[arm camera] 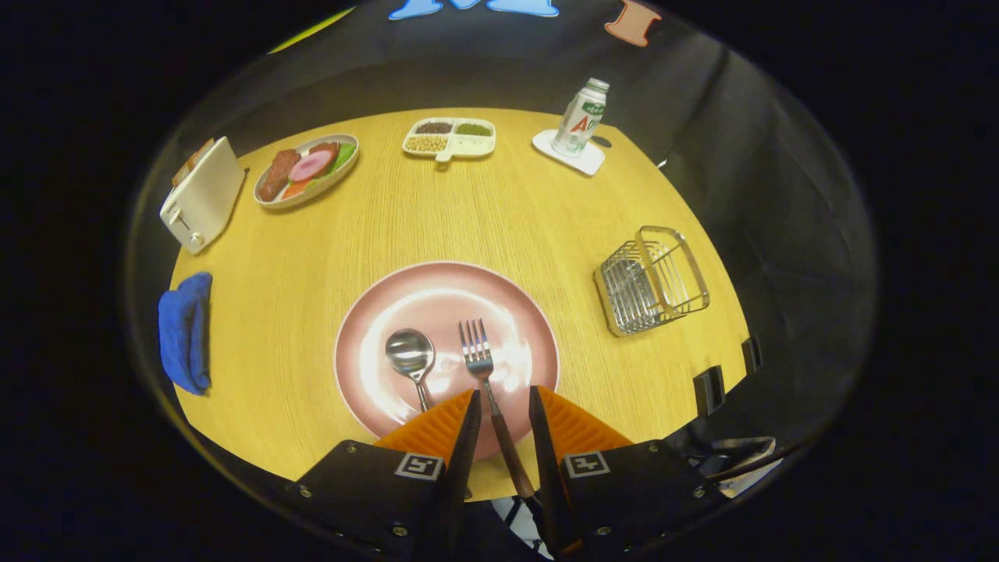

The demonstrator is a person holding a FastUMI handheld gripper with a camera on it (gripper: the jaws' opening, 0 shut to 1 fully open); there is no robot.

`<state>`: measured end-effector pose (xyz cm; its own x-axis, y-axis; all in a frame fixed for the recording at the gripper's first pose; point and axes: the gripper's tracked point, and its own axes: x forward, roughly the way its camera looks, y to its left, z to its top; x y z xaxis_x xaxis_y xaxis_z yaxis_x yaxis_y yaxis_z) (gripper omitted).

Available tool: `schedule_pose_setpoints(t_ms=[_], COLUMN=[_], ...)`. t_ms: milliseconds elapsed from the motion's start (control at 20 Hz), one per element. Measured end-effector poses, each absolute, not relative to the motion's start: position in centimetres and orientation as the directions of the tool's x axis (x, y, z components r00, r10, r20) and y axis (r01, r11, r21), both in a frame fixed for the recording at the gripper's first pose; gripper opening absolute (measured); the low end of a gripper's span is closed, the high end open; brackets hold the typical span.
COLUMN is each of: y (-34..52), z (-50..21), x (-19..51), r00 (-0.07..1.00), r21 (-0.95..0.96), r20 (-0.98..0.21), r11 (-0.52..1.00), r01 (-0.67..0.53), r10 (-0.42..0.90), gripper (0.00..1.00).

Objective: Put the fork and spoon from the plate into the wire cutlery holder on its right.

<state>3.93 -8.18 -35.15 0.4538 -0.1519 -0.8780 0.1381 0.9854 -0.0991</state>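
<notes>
Now | fork handle between claw fingers | untouched

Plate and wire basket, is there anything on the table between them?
No. In the gripper view, only bare wooden table lies between the pink plate and the wire basket. The open fingers straddle the fork's handle.
</notes>
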Motion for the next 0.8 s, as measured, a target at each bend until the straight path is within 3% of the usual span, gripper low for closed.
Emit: schedule_pose_setpoints(t_ms=[250, 800], y=[-8.2, -8.0], z=[-38.7, -42.0], x=[3.3, 3.1], r00=[0.326, 0.211], r21=[-0.12, -0.139], r20=[-0.935, -0.97], r11=[0.989, 0.989], r01=[0.082, -0.054], r10=[-0.141, -0.125], gripper=[0.42, 0.38])
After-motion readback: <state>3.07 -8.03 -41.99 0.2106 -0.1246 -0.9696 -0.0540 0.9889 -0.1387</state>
